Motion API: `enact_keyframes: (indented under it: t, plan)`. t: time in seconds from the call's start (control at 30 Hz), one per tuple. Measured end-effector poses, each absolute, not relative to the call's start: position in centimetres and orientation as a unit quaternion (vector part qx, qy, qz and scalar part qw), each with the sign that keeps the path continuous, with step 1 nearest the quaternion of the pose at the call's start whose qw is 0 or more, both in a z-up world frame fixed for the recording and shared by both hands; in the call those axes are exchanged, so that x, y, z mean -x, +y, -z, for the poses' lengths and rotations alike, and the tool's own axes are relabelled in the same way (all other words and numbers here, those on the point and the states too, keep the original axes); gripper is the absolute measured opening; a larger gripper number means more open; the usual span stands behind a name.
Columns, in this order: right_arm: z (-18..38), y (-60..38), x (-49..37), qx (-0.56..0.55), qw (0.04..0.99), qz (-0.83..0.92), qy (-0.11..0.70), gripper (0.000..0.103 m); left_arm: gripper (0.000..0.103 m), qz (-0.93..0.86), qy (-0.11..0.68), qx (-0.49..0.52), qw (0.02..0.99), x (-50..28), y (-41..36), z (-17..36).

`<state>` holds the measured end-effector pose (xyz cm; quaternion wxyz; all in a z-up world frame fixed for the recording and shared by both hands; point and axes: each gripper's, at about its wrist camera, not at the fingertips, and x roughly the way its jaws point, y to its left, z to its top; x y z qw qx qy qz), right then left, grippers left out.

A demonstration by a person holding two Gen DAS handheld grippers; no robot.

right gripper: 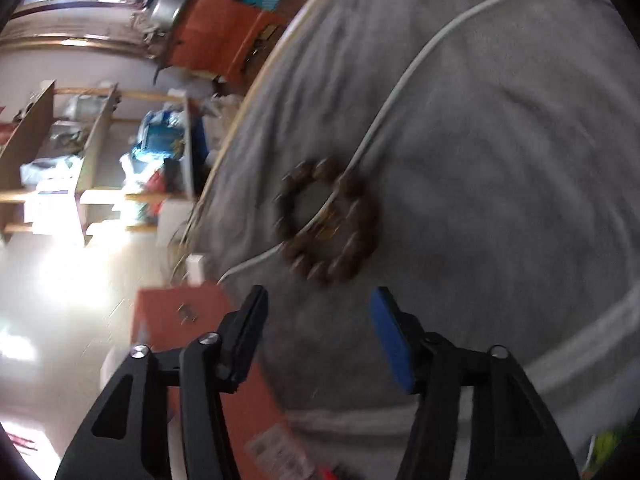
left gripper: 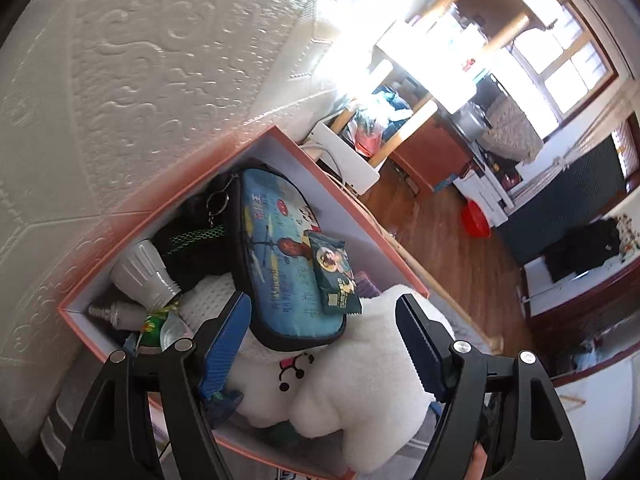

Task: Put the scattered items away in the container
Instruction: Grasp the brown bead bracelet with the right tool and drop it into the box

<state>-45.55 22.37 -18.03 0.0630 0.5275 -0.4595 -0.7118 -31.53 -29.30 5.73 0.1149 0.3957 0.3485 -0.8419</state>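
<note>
Our left gripper stands with its blue-padded fingers spread wide on either side of the fluffy white plush toy; the pads look just clear of the fur, so we judge nothing is gripped. That toy lies in the near end of the orange-rimmed cardboard box, our landmark, which sits tight against the embossed white wall. Deeper in the box lie a blue printed zip pouch with a small green snack packet on top, and a grey-based light bulb at its far corner, so most of the clutter seems tidied. Our right gripper holds its fingers partly apart and empty, aimed down at a brown beaded bracelet lying on the grey bedsheet, well outside the box, with a white cable running under it. The bracelet looks like our next pick; the cable could snag.
</note>
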Motion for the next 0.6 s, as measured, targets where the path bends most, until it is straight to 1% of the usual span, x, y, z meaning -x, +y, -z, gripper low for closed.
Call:
enact_keyframes:
  t: [0.03, 0.17, 0.2, 0.23, 0.37, 0.43, 0.47, 0.6]
  plan:
    - [18.4, 22.5, 46.1, -0.524, 0.061, 0.715, -0.459, 0.045, 0.074, 0.843, 0.342, -0.397, 0.116, 31.7, -29.0, -5.7]
    - [21.6, 22.4, 48.2, -0.512, 0.047, 0.715, -0.473, 0.04, 0.074, 0.848, 0.317, -0.407, 0.117, 32.7, -27.8, -5.5]
    - [21.5, 22.4, 48.3, -0.498, 0.053, 0.721, -0.478, 0.02, 0.074, 0.849, 0.31, -0.411, 0.115, 33.0, -27.4, -5.4]
    - [21.8, 22.4, 48.4, -0.502, 0.056, 0.722, -0.473, 0.018, 0.074, 0.85, 0.305, -0.414, 0.113, 33.2, -27.1, -5.3]
    - [20.7, 23.6, 46.9, -0.487, 0.087, 0.705, -0.508, 0.017, 0.074, 0.852, 0.294, -0.42, 0.104, 33.5, -26.3, -5.3]
    - [18.1, 23.8, 45.8, -0.478, 0.118, 0.7, -0.518, 0.017, 0.074, 0.853, 0.294, -0.419, 0.104, 33.3, -26.5, -5.4]
    - [16.1, 23.6, 45.3, -0.471, 0.141, 0.706, -0.51, 0.017, 0.074, 0.853, 0.295, -0.417, 0.106, 33.2, -26.8, -5.6]
    - [5.4, 20.7, 42.9, -0.463, 0.214, 0.748, -0.424, 0.017, 0.074, 0.842, 0.327, -0.411, 0.121, 32.0, -29.1, -5.6]
